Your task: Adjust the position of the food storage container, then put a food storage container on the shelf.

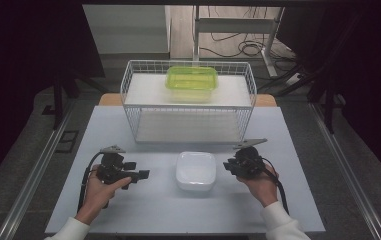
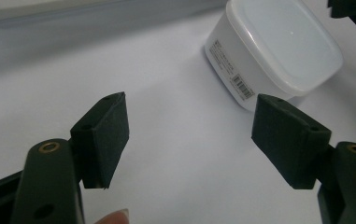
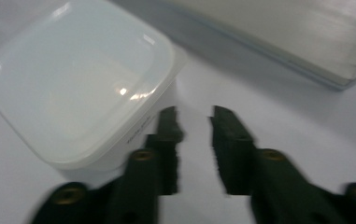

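A white square lidded container point(image 1: 195, 171) stands on the table's near middle. My left gripper point(image 1: 137, 170) lies to its left and points at it. In the left gripper view the jaws point(image 2: 194, 135) stand wide open with nothing between them, and the container point(image 2: 278, 46) sits a short way ahead to the right, showing a barcode label on its side. My right gripper point(image 1: 227, 166) is just to the right of the container. In the right gripper view its jaws point(image 3: 194, 123) stand slightly apart and hold nothing, with the left fingertip close beside the container point(image 3: 77, 84).
A white wire rack point(image 1: 188, 102) with two shelves stands behind the container. A green lidded box point(image 1: 191, 80) sits on its top shelf. The rack's lower shelf edge point(image 3: 283, 32) lies ahead of the right gripper. The table edge point(image 1: 178, 231) runs below the person's forearms.
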### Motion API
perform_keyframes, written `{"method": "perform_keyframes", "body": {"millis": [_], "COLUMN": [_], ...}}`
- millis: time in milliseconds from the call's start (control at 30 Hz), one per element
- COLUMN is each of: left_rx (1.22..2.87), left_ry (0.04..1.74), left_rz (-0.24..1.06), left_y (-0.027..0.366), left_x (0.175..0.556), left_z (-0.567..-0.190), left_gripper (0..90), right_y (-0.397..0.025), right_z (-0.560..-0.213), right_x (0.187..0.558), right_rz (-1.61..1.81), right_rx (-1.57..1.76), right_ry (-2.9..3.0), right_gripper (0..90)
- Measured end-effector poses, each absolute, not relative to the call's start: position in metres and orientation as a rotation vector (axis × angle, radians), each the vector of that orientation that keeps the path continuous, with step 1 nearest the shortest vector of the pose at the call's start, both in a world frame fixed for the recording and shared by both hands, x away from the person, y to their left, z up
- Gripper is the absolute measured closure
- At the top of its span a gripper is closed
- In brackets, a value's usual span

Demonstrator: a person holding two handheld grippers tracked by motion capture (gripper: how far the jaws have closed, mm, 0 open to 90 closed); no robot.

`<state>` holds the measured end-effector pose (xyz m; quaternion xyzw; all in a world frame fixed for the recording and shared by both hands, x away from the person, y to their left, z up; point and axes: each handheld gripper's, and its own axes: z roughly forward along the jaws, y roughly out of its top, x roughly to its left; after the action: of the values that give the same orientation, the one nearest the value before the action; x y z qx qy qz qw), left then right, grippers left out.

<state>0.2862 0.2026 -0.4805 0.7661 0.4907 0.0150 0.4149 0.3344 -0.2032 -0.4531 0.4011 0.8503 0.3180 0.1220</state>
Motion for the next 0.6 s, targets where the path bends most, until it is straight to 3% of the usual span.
{"method": "perform_keyframes", "body": {"millis": [133,200,400,600], "left_rx": [1.902,1.891,1.875,1.853], "left_ry": [1.24,1.238,1.248,1.245], "left_rz": [0.075,0.077,0.074,0.044], "left_y": [0.204,0.205,0.201,0.193], "left_x": [0.281,0.28,0.28,0.284], "left_z": [-0.477,-0.476,-0.474,-0.471], "left_gripper": [26.4,26.2,25.9,24.3], "right_y": [-0.214,-0.216,-0.221,-0.221], "right_z": [-0.446,-0.444,-0.441,-0.445], "right_x": [0.33,0.326,0.325,0.323], "right_rz": [1.049,1.102,1.209,1.235], "right_rx": [1.232,1.258,1.308,1.334], "right_ry": [2.431,2.425,2.409,2.424], "right_gripper": [42.5,36.3,22.2,19.4]}}
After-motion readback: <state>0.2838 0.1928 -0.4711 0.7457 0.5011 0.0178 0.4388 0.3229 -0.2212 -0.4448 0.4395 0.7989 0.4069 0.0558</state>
